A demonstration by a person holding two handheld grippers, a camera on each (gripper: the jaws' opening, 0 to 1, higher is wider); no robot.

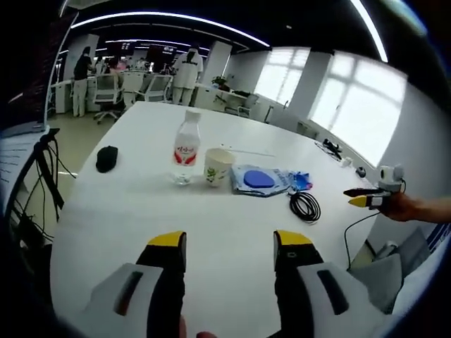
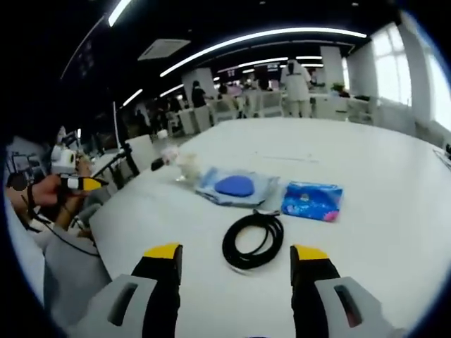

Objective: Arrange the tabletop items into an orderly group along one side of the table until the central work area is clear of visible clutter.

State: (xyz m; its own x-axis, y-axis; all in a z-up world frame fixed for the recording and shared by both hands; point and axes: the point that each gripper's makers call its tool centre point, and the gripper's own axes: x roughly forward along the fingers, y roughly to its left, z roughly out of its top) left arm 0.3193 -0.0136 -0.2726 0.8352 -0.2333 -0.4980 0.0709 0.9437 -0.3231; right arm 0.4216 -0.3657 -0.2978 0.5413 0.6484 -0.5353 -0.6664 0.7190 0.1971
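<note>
Hovering grippers: the left gripper [image 1: 229, 248] and the right gripper [image 2: 236, 259] each hang above the white worktop [image 1: 232, 225] with yellow-tipped fingers apart and nothing between them.
Cut off: the fingers' lower parts run out of both views at the bottom edge.
Other gripper seen: the right gripper shows at the right edge of the left gripper view, held in a hand [image 1: 403, 207]; whether its fingers are apart there is hard to tell.
Hard to make out: in the right gripper view the bottle and cup are pale blurs at the worktop's far-left edge.
Water bottle [image 1: 186, 149]: clear, upright, red-and-white label; contents cannot be read.
Paper cup [image 1: 217, 167]: upright just right of the bottle, green print on its side; inside hidden.
Clear pouch [image 2: 236, 187]: lies flat with a blue round thing inside it.
Blue packet [image 2: 312, 200]: flat, just right of the pouch.
Black cable coil [image 2: 253, 240]: near the pouch and packet, just ahead of the right gripper.
Black mouse-like thing [image 1: 106, 158]: well apart, left of the bottle.
Background: office chairs and standing people, blurred.
</note>
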